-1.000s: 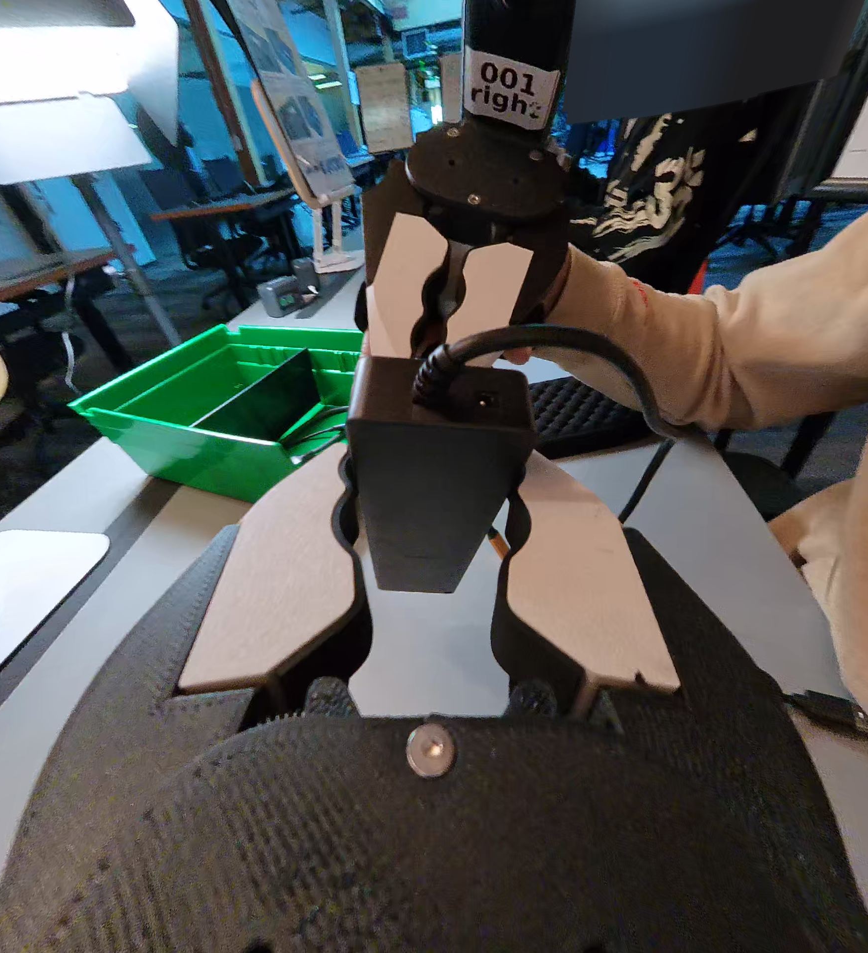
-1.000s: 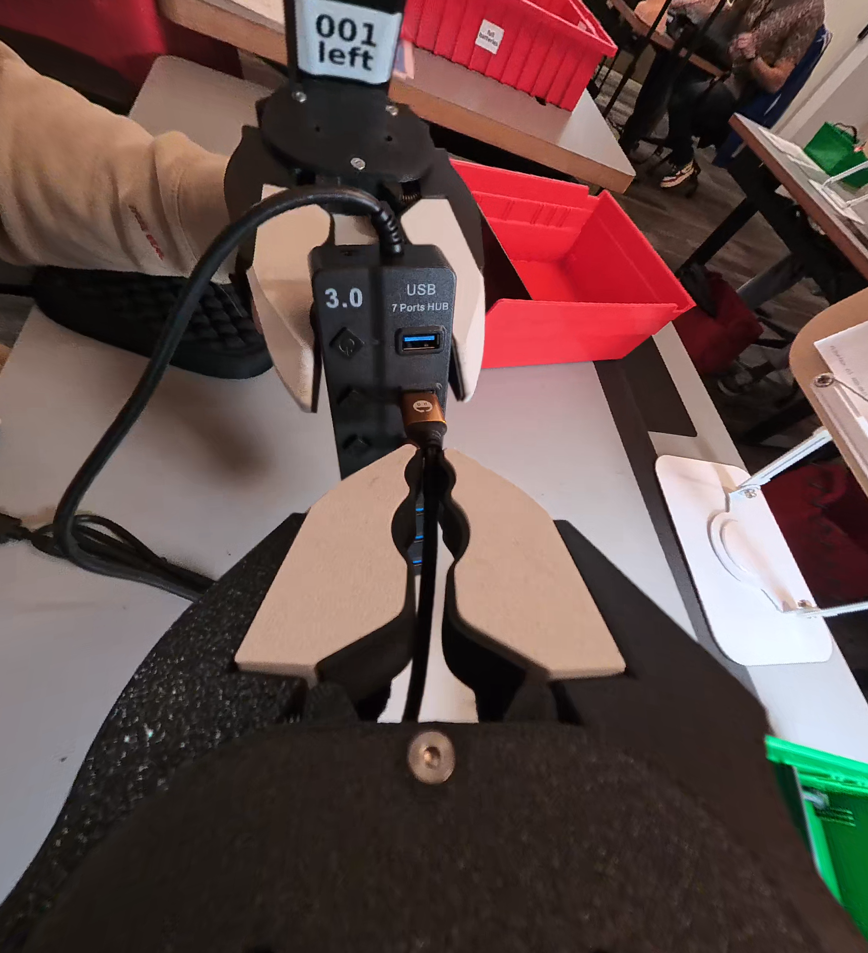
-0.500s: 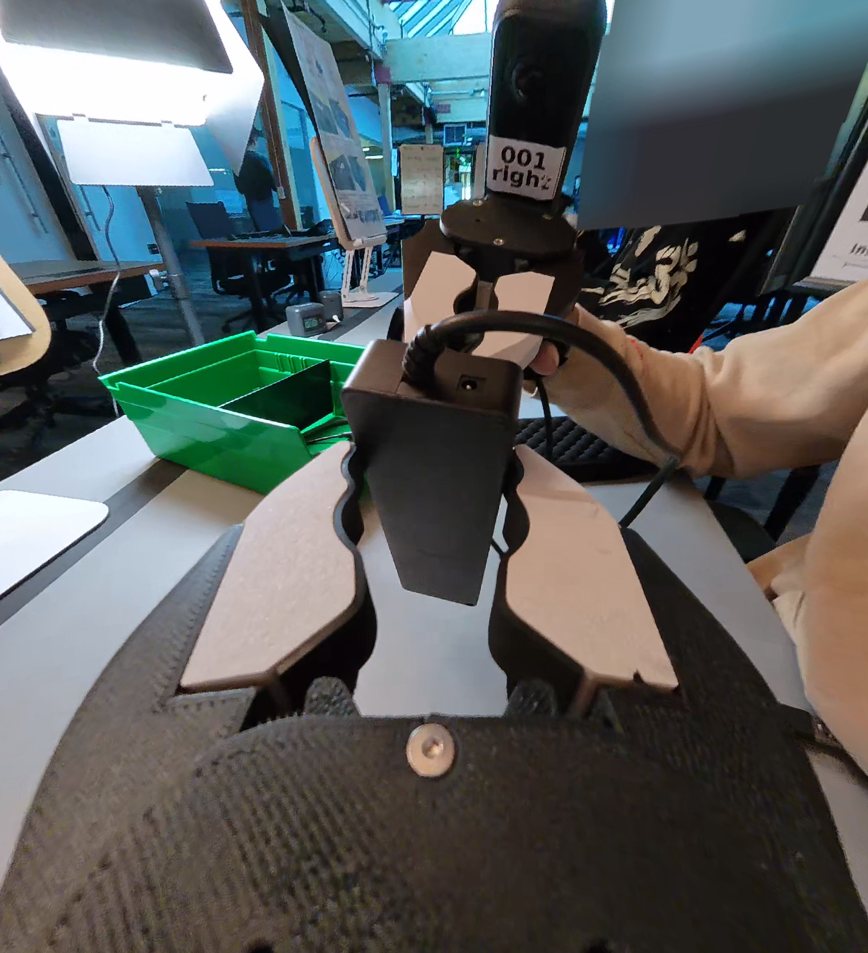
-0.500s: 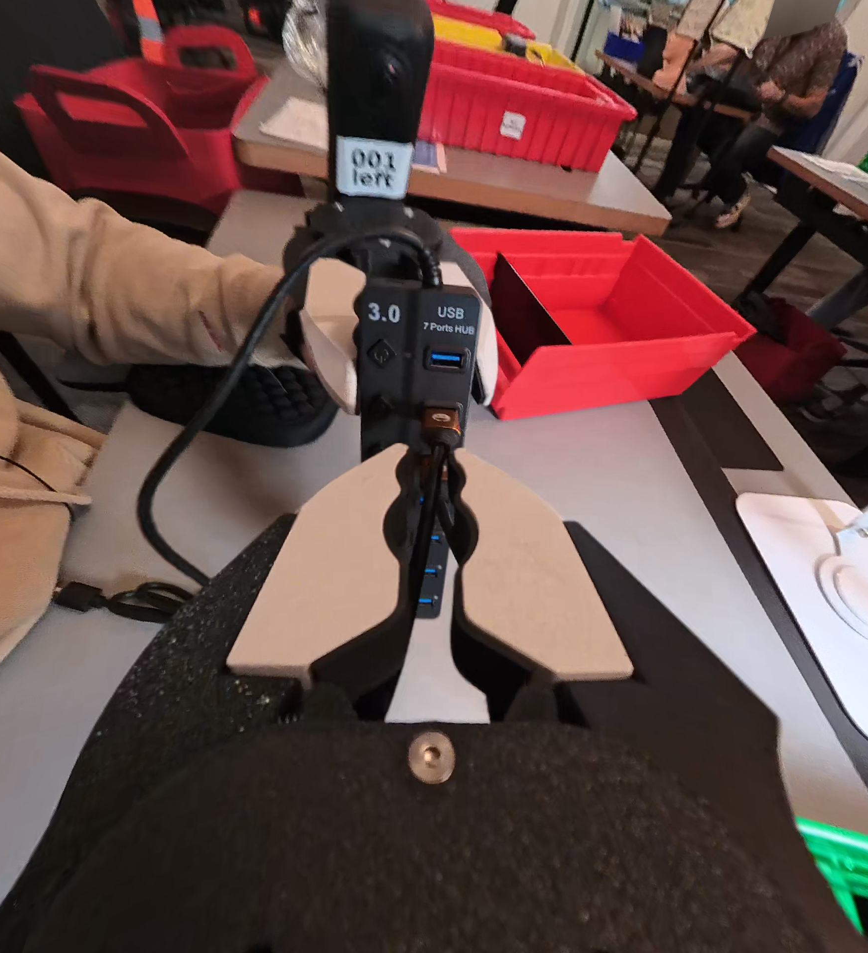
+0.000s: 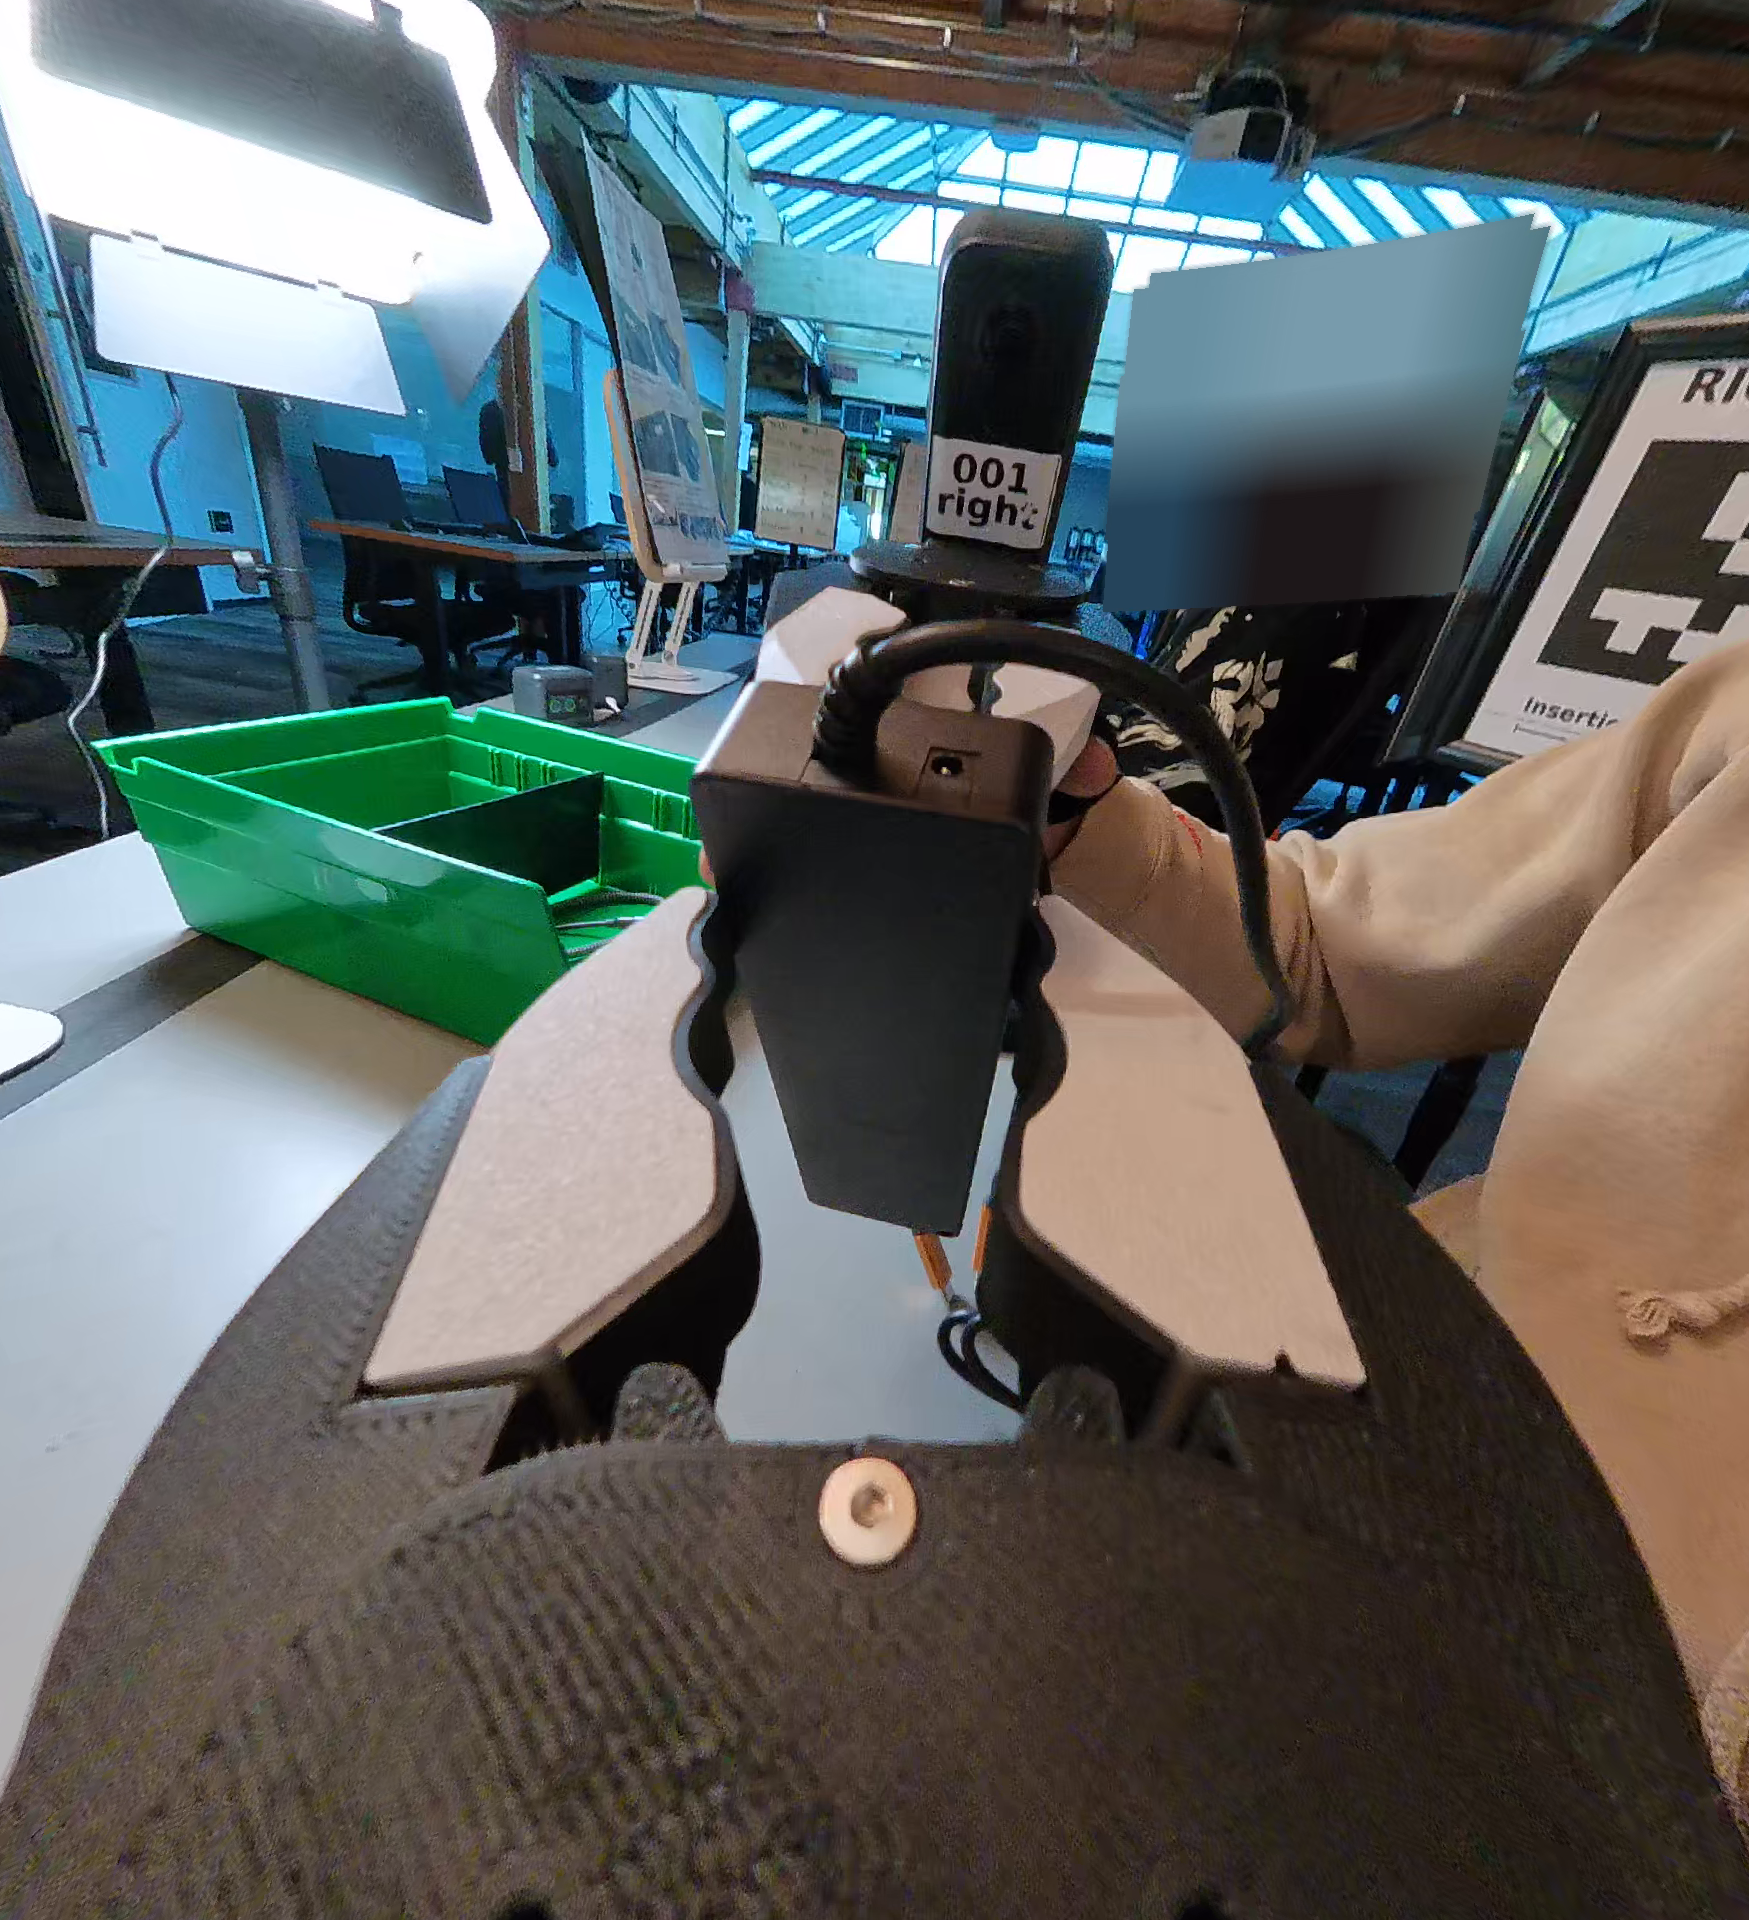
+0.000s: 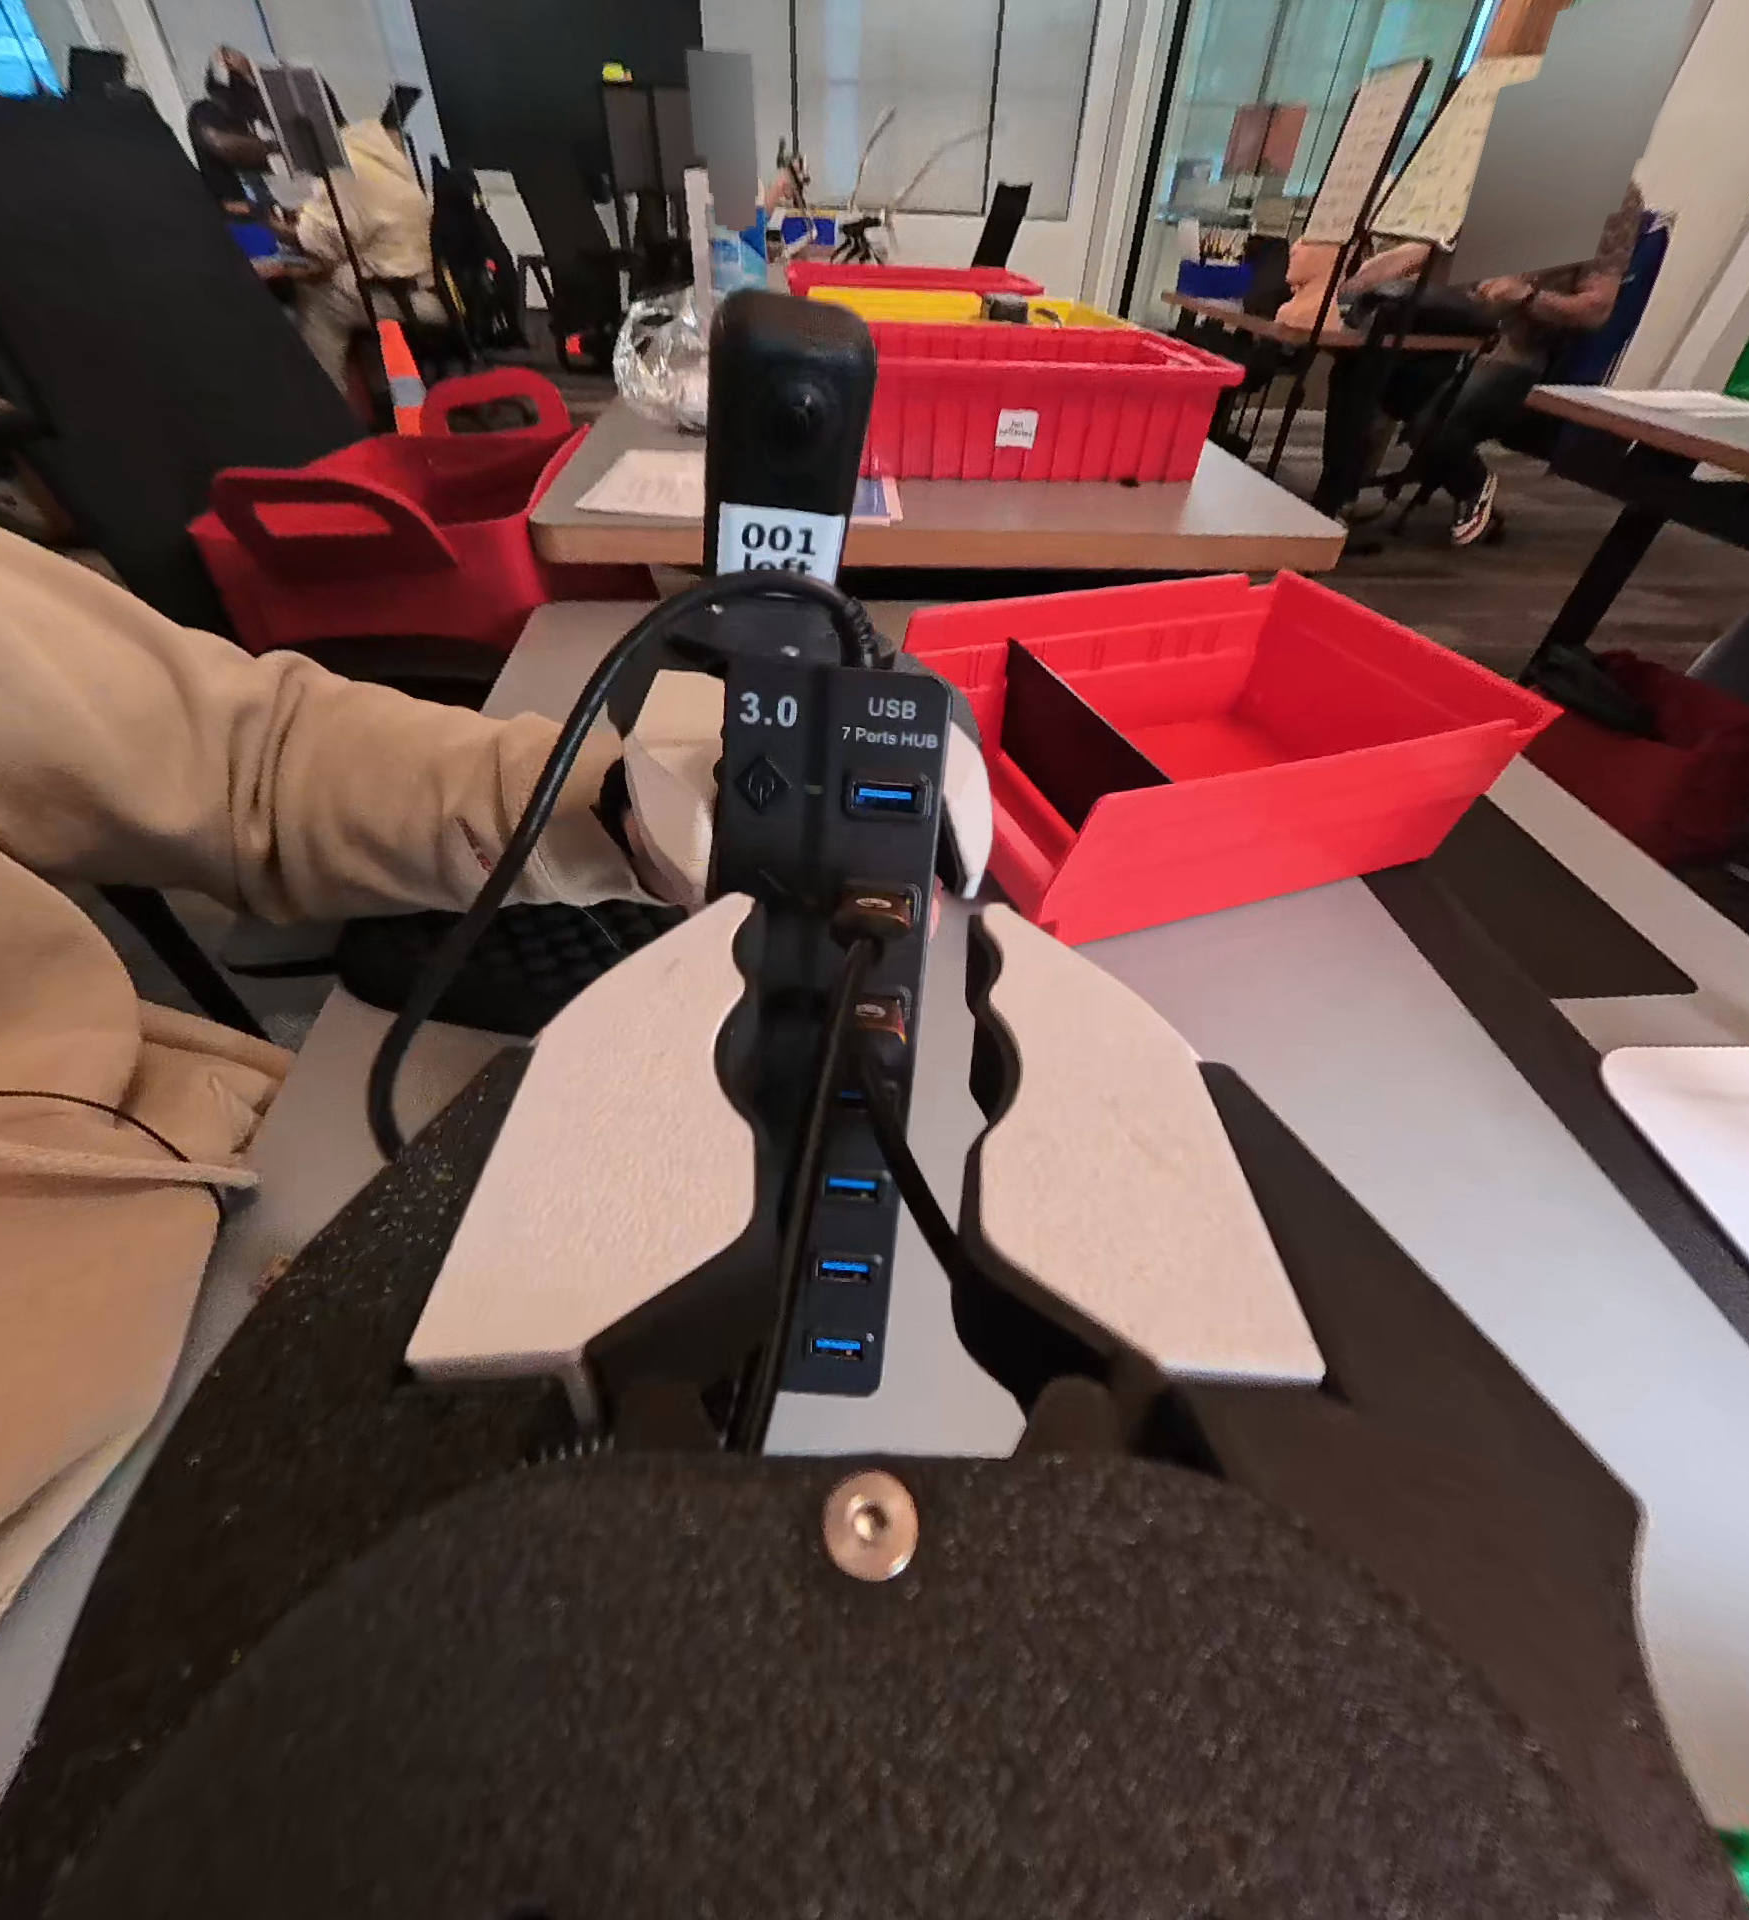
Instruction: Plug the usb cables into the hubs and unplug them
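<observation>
Black USB hub (image 6: 828, 935), rigid and light, is clamped mid-air above the tabletop (image 6: 1317, 1091) by the left gripper (image 5: 875, 956). Right gripper (image 6: 854, 997) is spread, empty. Limp cables (image 6: 818, 1143) are best taken at their stiff copper plugs (image 6: 875, 904).

The black USB hub (image 6: 828, 1039), a long bar with one column of blue ports, hangs upright in the air above the grey surface (image 6: 1369, 1091), clamped by its upper part in the left gripper (image 5: 875, 935). Two copper-shelled USB plugs (image 6: 875, 904) sit in its second and third ports, their thin black cables (image 6: 808, 1195) trailing down. The hub's own thicker black lead (image 6: 496, 894) arches off its top end.
</observation>
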